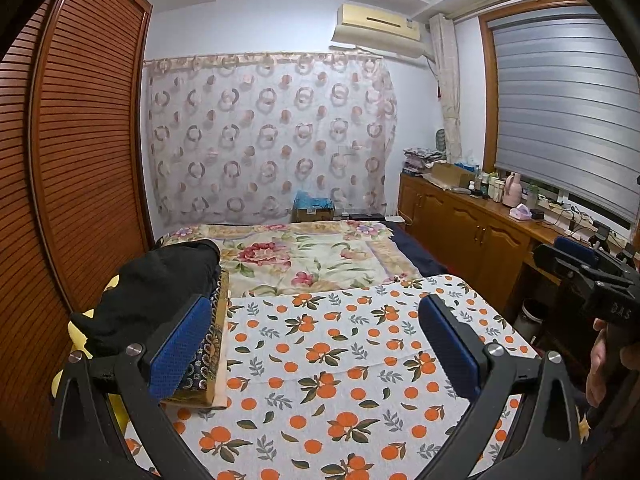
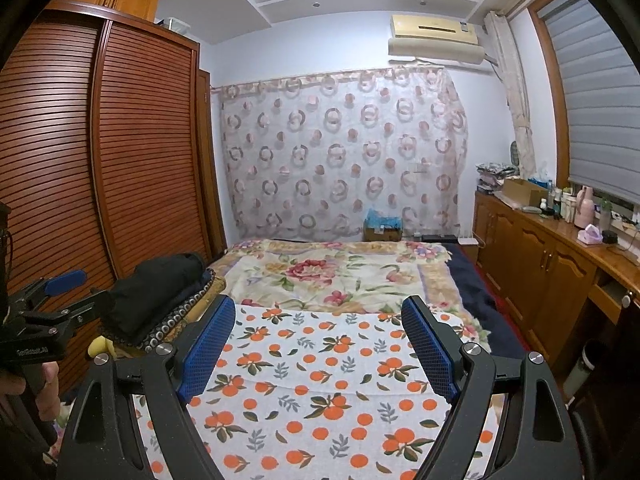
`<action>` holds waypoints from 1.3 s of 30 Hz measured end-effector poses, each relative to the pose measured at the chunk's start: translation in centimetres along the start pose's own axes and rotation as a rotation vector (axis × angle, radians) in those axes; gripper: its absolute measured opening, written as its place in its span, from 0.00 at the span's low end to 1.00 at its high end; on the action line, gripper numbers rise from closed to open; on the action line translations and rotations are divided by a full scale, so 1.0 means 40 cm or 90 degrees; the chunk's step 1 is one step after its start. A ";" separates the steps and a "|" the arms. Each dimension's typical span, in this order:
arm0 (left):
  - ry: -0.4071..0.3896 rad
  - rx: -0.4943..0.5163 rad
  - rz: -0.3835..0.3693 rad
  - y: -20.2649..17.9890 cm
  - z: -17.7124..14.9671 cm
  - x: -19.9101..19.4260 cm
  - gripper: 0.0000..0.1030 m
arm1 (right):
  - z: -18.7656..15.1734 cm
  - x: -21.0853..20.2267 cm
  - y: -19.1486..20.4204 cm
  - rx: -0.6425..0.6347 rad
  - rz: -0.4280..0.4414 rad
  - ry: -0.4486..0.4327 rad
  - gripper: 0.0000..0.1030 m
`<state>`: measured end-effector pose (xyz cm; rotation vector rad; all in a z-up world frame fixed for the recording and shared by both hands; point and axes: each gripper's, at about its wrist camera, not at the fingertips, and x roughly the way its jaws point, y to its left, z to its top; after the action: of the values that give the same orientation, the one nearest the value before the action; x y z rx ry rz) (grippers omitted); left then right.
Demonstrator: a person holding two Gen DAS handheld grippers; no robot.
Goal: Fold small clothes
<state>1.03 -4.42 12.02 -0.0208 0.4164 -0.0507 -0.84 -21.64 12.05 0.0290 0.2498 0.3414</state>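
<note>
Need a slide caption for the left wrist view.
Left gripper open above orange-print cloth, black garment piled at left.

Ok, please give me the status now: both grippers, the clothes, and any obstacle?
Left gripper open, empty. Right gripper open, empty. Black garment untouched on patterned cushion, left of orange-print cloth. No obstacle seen.

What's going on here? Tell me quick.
A person holds a gripper in each hand above an orange-print cloth spread flat on the bed. The left gripper and right gripper are both open and hold nothing. A black garment lies to the left on a patterned cushion, untouched. No folding has begun yet.
</note>
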 end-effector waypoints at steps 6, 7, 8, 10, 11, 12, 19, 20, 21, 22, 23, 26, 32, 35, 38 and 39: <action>0.001 -0.001 0.000 -0.002 -0.003 0.002 1.00 | -0.001 0.006 -0.014 -0.005 0.002 0.001 0.84; 0.001 -0.001 0.000 -0.002 -0.003 0.002 1.00 | -0.001 0.007 -0.018 -0.005 0.002 0.001 0.84; 0.002 -0.001 0.001 -0.002 -0.004 0.003 1.00 | -0.002 0.006 -0.021 -0.006 0.003 0.001 0.84; 0.001 -0.002 0.001 -0.001 -0.004 0.003 1.00 | 0.000 0.006 -0.026 -0.006 0.004 0.001 0.84; 0.001 -0.002 0.000 0.000 -0.004 0.003 1.00 | 0.001 0.007 -0.027 -0.006 0.005 0.000 0.84; 0.001 -0.003 0.000 0.000 -0.003 0.003 1.00 | -0.001 0.006 -0.026 -0.007 0.006 0.000 0.84; 0.001 -0.003 0.001 0.002 -0.006 0.003 1.00 | 0.000 0.008 -0.037 -0.008 0.008 0.000 0.84; 0.000 -0.003 0.000 0.002 -0.006 0.003 1.00 | 0.001 0.008 -0.038 -0.008 0.008 0.000 0.84; -0.001 -0.003 0.001 0.003 -0.005 0.003 1.00 | -0.003 0.007 -0.038 -0.009 0.008 0.000 0.84; -0.003 -0.004 0.003 0.002 -0.005 0.003 1.00 | -0.002 0.007 -0.041 -0.009 0.009 0.000 0.84; -0.003 -0.004 0.005 0.003 -0.007 0.006 1.00 | 0.000 0.008 -0.043 -0.009 0.010 0.000 0.84; -0.005 -0.007 0.007 0.005 -0.019 0.005 1.00 | -0.001 0.007 -0.043 -0.010 0.009 0.000 0.84; -0.004 -0.007 0.008 0.005 -0.020 0.005 1.00 | -0.001 0.006 -0.045 -0.011 0.014 -0.002 0.84; -0.004 -0.007 0.007 0.005 -0.019 0.005 1.00 | 0.002 0.010 -0.049 -0.014 0.012 -0.004 0.84; -0.004 -0.007 0.008 0.004 -0.020 0.004 1.00 | -0.007 0.009 -0.049 -0.015 0.012 -0.004 0.84; -0.004 -0.008 0.008 0.003 -0.019 0.004 1.00 | -0.007 0.009 -0.048 -0.015 0.011 -0.005 0.84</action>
<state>0.86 -4.30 11.25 -0.0304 0.4098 -0.0360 0.06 -23.35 11.57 0.0092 0.2386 0.3611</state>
